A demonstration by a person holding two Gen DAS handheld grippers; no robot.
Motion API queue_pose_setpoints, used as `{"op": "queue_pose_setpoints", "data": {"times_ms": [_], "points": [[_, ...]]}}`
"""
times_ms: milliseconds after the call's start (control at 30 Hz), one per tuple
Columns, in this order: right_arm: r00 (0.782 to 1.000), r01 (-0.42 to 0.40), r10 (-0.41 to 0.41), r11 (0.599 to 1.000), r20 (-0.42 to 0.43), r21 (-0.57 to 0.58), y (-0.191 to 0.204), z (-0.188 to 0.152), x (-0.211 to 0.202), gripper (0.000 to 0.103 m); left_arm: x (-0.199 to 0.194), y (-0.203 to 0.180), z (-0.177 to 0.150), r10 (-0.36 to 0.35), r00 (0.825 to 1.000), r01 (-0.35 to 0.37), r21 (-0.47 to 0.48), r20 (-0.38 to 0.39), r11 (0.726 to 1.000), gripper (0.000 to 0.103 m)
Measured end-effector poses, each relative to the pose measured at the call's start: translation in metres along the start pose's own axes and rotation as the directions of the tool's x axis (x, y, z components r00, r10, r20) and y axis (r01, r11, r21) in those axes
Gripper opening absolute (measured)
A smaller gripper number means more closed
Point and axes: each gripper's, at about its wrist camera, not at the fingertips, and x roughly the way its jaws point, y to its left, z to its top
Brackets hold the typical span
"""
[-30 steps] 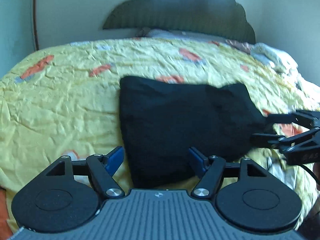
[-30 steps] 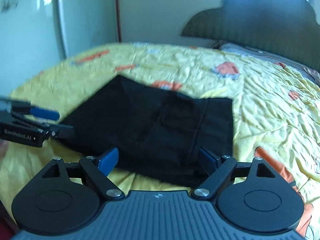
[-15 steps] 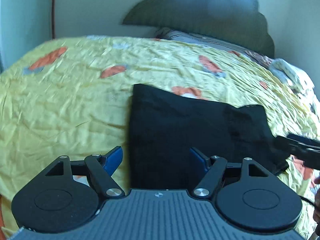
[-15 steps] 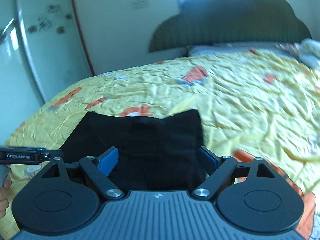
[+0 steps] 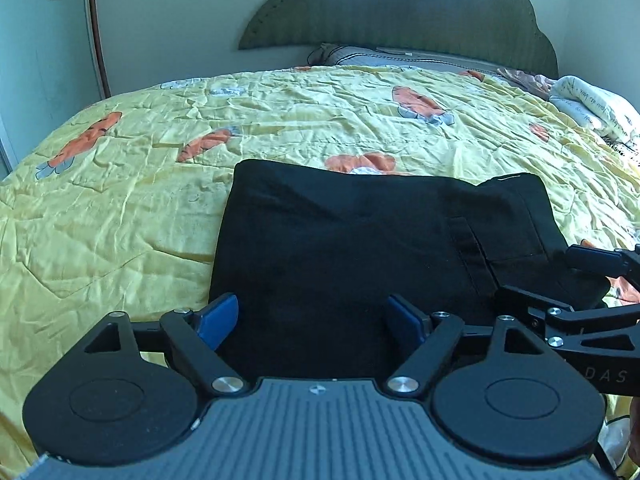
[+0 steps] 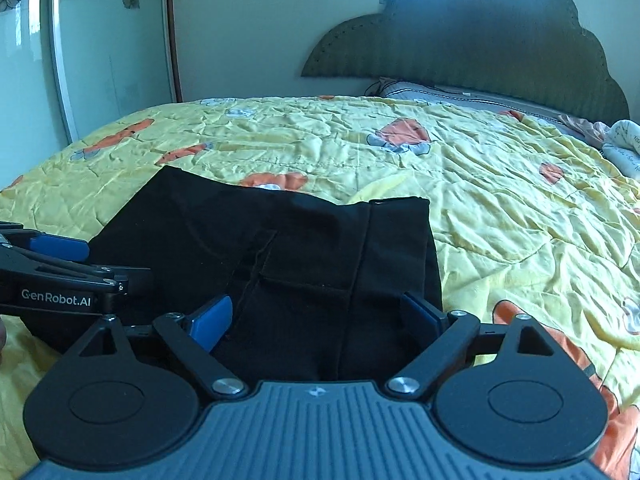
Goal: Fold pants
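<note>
Pants (image 5: 360, 248) on bedspread (image 5: 120, 208), pillow (image 5: 400, 56) perhaps behind, headboard (image 5: 400, 4) beyond

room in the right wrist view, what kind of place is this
A bedroom, most likely: a bed with a yellow quilt, a padded headboard against the wall, and a pillow below it.

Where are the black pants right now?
The folded black pants lie flat on the yellow bedspread, near its front edge and well short of the headboard; in both wrist views they sit just ahead of the open grippers.
</note>
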Motion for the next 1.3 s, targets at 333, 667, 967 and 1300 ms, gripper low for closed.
{"op": "queue_pose_setpoints", "data": {"times_ms": [333,667,967,1300], "points": [[1.0,0.003,-0.003,1.0,-0.001,-0.005,0.0,-0.001,0.002,0.095,0.003,-0.002,-0.001,0.016,1.0,-0.016,0.019,0.003,1.0,0.089],[0.999,-0.032,0.033,0.999,-0.003,0.017,-0.012,0.001,0.001,0.097,0.003,0.013,0.002,-0.005,1.0,0.005,0.011,0.007,1.0,0.094],[0.949,-0.271,0.305,0.919,-0.08,0.287,-0.098,0.008,0.019,0.097,0.032,0.092,0.019,-0.37,0.925,0.341,-0.241,-0.088,0.909,0.092],[0.745,-0.59,0.667,0.664,-0.008,0.459,-0.141,0.02,0.073,0.097,0.068,0.119,0.024,-0.659,0.751,0.588,-0.414,-0.041,0.695,0.097]]}}
